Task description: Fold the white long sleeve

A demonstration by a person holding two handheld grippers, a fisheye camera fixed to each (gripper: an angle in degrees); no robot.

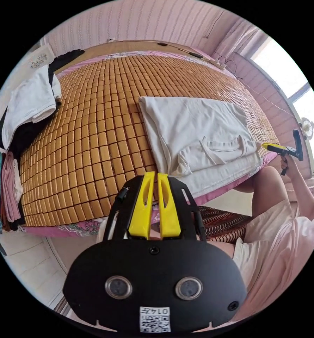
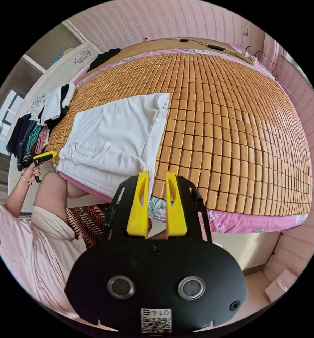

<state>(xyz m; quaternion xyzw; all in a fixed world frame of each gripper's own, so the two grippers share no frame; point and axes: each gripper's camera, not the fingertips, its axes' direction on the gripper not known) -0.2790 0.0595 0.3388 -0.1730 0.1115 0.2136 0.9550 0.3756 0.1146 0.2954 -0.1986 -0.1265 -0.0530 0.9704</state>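
White long sleeve [image 1: 195, 130] folded on bamboo mat [image 1: 93, 141], clothes pile [image 1: 30, 102] well apart, left gripper [image 1: 156, 176] jaws nearly closed w/ nothing between, right gripper [image 2: 154, 175] jaws parted.

bright window daylight, fisheye-warped edges

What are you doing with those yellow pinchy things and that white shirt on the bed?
A person is folding a white long sleeve that lies on the bed's woven mat, near its edge. It is already partly folded, with a sleeve laid across it. Both tools are held off the shirt: the left hand-held gripper has its jaws nearly together, and the right hand-held gripper has a small gap between its jaws. Neither grips any cloth. More clothes are piled at the bed's far side.
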